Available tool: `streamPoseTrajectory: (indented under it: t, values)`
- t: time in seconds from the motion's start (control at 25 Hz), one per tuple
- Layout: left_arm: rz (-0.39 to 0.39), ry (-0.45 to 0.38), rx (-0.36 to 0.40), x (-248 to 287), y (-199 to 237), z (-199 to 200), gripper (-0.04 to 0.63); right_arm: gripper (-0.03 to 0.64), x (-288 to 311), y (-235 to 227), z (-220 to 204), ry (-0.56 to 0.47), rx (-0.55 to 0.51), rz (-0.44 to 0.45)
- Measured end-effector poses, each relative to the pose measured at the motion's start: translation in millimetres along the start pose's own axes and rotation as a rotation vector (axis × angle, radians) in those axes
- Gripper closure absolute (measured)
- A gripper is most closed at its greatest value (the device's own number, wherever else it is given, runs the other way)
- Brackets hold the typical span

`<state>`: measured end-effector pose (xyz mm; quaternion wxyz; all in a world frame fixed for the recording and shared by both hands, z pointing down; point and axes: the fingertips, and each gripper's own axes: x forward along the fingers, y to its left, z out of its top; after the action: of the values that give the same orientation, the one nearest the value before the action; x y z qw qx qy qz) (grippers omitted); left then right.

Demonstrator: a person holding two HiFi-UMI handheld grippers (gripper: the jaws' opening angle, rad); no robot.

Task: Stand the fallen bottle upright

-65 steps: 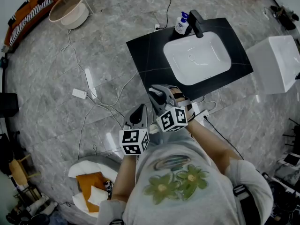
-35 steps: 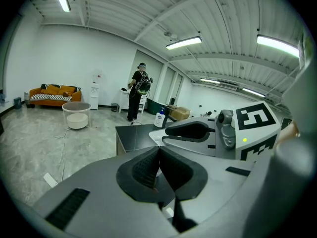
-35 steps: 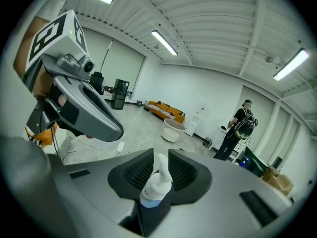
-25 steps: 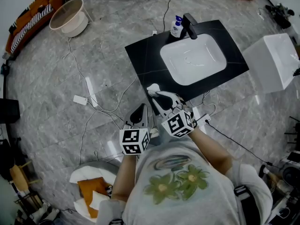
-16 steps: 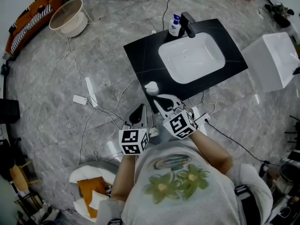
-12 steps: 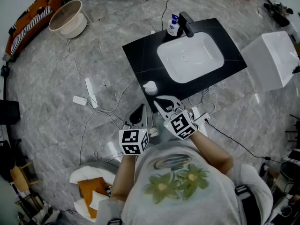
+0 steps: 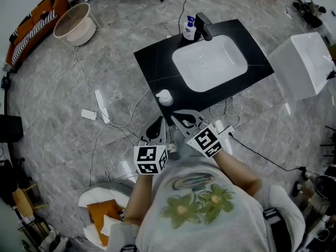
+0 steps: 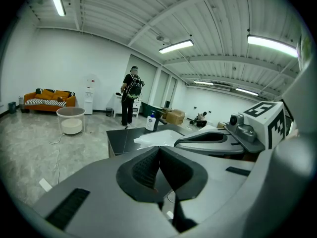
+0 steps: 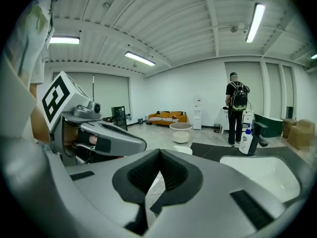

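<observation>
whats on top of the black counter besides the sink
A blue-and-white pump bottle beside the black tap at the far edge, and a white bottle standing upright near the front corner. The space under the counter is covered from above.

Open test hall — strip lights (image 8: 177,45), freestanding sink (image 7: 209,64).
</observation>
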<state>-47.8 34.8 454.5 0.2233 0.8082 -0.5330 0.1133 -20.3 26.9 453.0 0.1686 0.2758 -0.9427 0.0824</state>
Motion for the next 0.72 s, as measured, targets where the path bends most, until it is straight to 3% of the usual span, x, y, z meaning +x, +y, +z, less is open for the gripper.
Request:
streamPoseTrajectory:
  t: [0.72]
  values:
    - [-0.012, 0.004, -0.004, 7.1, -9.5, -2.1, 0.577, 0.577, -7.8, -6.2, -2.6, 0.009, 0.066, 0.010]
